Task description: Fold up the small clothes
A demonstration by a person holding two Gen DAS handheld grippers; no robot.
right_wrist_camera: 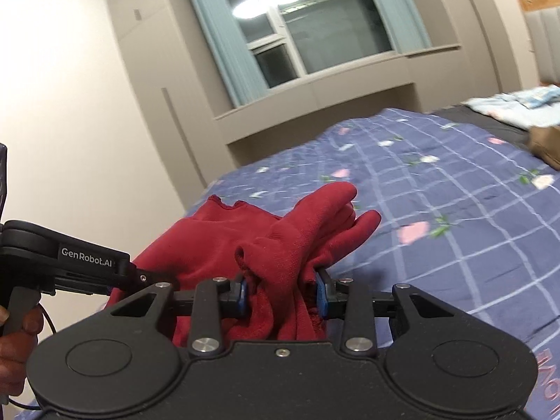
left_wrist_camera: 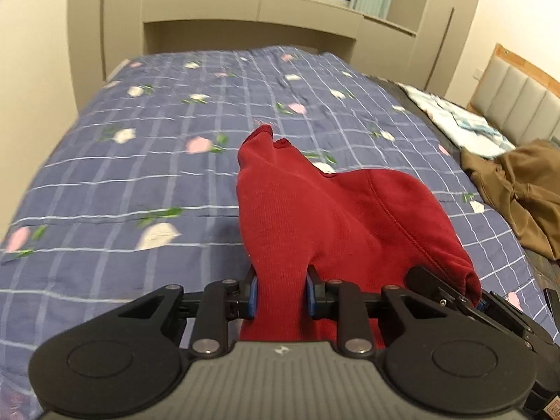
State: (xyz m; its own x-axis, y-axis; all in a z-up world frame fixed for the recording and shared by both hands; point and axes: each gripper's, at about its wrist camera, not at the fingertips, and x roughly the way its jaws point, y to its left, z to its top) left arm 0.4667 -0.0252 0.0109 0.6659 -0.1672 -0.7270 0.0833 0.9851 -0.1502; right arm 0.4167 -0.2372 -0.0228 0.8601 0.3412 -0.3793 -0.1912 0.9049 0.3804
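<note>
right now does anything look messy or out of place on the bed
Yes. A brown garment lies crumpled at the bed's right edge, unfolded. The red garment is bunched unevenly between the left gripper and right gripper, not spread flat.

The small dark red knitted garment [left_wrist_camera: 315, 217] of soft ribbed cloth is lifted above the blue checked bedspread with flowers [left_wrist_camera: 140, 175]. It is bunched, not flat. Its near edge is pinched at two places: one fold between the blue pads of the left gripper [left_wrist_camera: 281, 295], another gathered fold between the pads of the right gripper [right_wrist_camera: 283, 294]. The cloth hangs and stretches between both. A hemmed opening with a wavy edge [left_wrist_camera: 266, 133] points to the far side. A stitched seam runs across its right part.
</note>
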